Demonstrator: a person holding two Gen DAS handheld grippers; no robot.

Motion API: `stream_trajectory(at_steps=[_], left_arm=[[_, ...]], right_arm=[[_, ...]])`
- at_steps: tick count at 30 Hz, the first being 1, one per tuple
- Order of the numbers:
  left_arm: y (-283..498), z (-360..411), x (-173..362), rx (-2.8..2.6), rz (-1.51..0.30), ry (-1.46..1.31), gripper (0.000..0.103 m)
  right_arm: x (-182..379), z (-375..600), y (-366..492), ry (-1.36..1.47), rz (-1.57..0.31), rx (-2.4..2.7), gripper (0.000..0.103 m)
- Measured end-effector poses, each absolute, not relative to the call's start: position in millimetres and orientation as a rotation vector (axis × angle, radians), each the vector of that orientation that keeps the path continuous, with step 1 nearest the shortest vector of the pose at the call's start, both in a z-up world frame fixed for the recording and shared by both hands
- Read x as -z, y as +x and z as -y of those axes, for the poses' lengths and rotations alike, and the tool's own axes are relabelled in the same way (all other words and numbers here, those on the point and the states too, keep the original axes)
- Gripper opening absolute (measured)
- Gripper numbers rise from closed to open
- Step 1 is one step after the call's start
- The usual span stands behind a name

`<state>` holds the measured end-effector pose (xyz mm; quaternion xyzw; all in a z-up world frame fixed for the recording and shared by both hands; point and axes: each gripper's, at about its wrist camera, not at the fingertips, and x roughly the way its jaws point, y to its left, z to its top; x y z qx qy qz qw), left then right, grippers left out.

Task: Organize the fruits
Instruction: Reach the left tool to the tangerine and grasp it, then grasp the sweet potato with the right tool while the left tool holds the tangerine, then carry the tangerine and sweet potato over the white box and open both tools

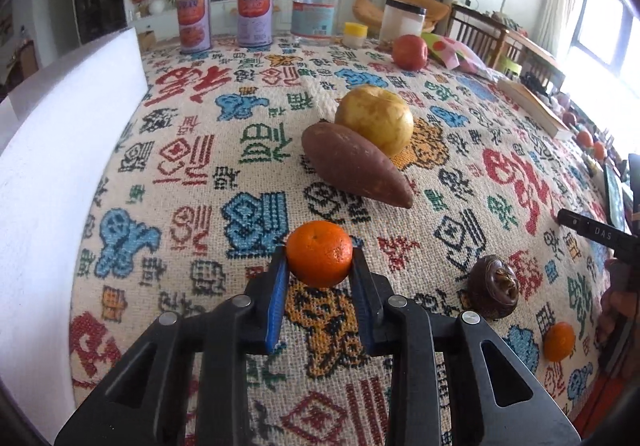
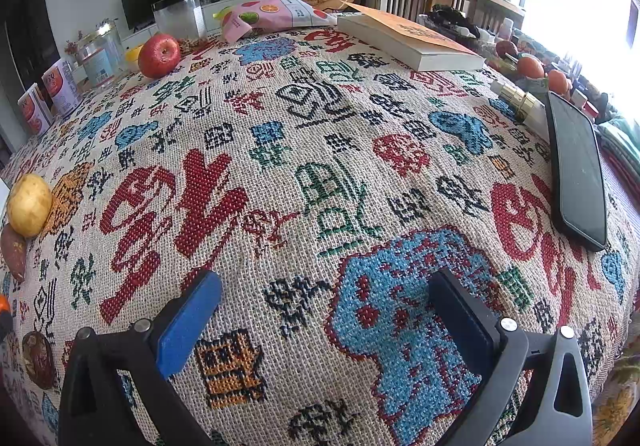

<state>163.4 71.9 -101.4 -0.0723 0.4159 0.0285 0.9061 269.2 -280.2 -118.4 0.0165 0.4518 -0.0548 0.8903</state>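
Just starting: left tongs (image 1: 320, 261) are gripping a mandarin (image 1: 319, 253), right tongs (image 2: 324, 300) are hanging open & empty, other produce still lying scattered w/o order on tabletop (image 2: 360, 118).

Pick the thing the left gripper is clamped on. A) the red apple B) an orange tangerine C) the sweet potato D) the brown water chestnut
B: in the left wrist view the left gripper has its blue pads pressed on both sides of the tangerine.
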Motion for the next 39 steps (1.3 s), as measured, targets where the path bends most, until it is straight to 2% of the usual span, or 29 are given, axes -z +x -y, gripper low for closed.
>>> stream_trajectory(at_steps=[2, 5, 7, 9, 11, 13, 14, 17, 20, 23, 26, 30, 33, 36, 39], left_arm=[[155, -88, 96, -0.097, -0.86, -0.177, 0.03], [142, -103, 90, -0.125, -0.85, -0.196, 0.03], [133, -106, 86, -0.123, -0.847, -0.209, 0.03], [124, -106, 80, -0.105, -0.839, -0.228, 0.03], [115, -105, 71, -0.09, -0.828, -0.242, 0.03], [104, -103, 63, -0.073, -0.819, -0.252, 0.03], [99, -103, 60, -0.066, -0.816, -0.252, 0.03], [86, -103, 55, -0.05, -0.817, -0.244, 0.03], [78, -108, 55, -0.041, -0.831, -0.255, 0.03], [69, -111, 52, -0.041, -0.82, -0.257, 0.03], [68, -109, 50, -0.032, -0.816, -0.263, 0.03], [69, -104, 46, -0.011, -0.82, -0.276, 0.03], [59, -106, 36, -0.016, -0.804, -0.267, 0.03], [48, -119, 20, -0.014, -0.806, -0.319, 0.03], [33, -136, -7, 0.001, -0.775, -0.376, 0.03]], right_arm=[[116, 279, 268, 0.042, -0.939, 0.099, 0.103], [97, 246, 259, 0.065, -0.935, -0.092, 0.093], [80, 193, 254, 0.102, -0.982, -0.375, 0.089], [66, 130, 252, 0.061, -1.024, -0.598, 0.081], [63, 69, 259, -0.06, -1.065, -0.654, 0.079], [76, 25, 275, -0.159, -1.137, -0.627, 0.071], [84, 9, 283, -0.177, -1.166, -0.622, 0.061], [100, -19, 298, -0.211, -1.197, -0.578, 0.057], [106, -20, 302, -0.169, -1.214, -0.549, 0.037], [106, -6, 286, -0.058, -1.315, -0.648, 0.037], [105, -3, 261, -0.109, -1.349, -0.646, 0.038], [108, -20, 256, -0.232, -1.284, -0.598, 0.043], [106, -27, 254, -0.287, -1.266, -0.582, 0.041], [97, -11, 250, -0.172, -1.277, -0.613, 0.04], [60, -1, 237, -0.067, -1.215, -0.672, 0.04]])
